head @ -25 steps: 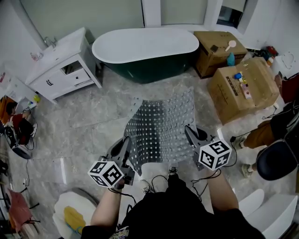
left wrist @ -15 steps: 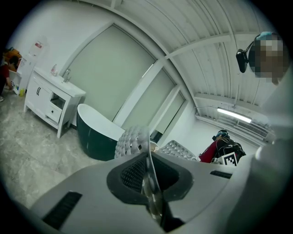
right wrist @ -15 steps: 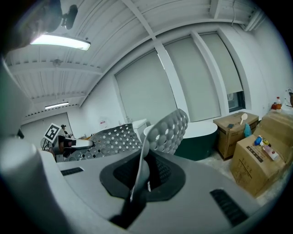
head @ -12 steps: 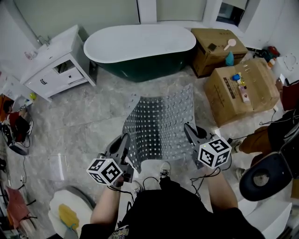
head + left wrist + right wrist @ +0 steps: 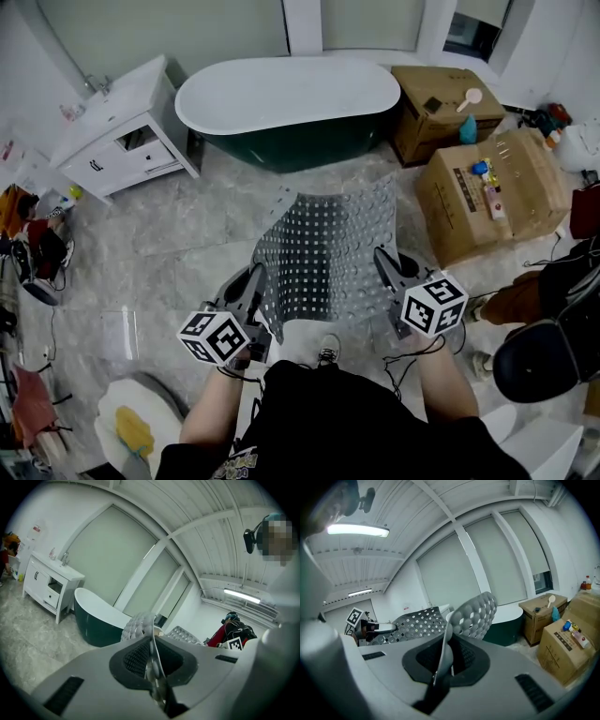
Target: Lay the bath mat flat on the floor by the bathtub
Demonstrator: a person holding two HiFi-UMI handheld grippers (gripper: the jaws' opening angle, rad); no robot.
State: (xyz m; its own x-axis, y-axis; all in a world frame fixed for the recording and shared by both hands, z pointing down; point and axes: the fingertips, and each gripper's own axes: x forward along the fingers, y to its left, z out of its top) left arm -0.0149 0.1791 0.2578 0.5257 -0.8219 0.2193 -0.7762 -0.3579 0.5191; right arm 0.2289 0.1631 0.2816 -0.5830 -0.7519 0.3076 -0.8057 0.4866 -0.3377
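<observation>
A grey bath mat (image 5: 328,248) with rows of small holes hangs spread in the air between the two grippers, its far edge curling toward the bathtub (image 5: 289,105). My left gripper (image 5: 258,286) is shut on the mat's near left corner, and the mat's bumpy edge (image 5: 139,627) rises out of its jaws. My right gripper (image 5: 384,265) is shut on the near right corner, where the mat (image 5: 473,613) bends up from its jaws. The dark green tub with a white rim (image 5: 96,620) stands ahead on the marble floor (image 5: 187,234).
A white vanity cabinet (image 5: 117,127) stands left of the tub. Cardboard boxes (image 5: 492,192) with small items sit at the right. A person's leg (image 5: 511,300) and a black stool (image 5: 544,352) are at the far right. A white basin with a yellow cloth (image 5: 131,431) lies at lower left.
The view has shifted slightly; the mat stays held up between both grippers and its far edge reaches a little nearer the tub.
</observation>
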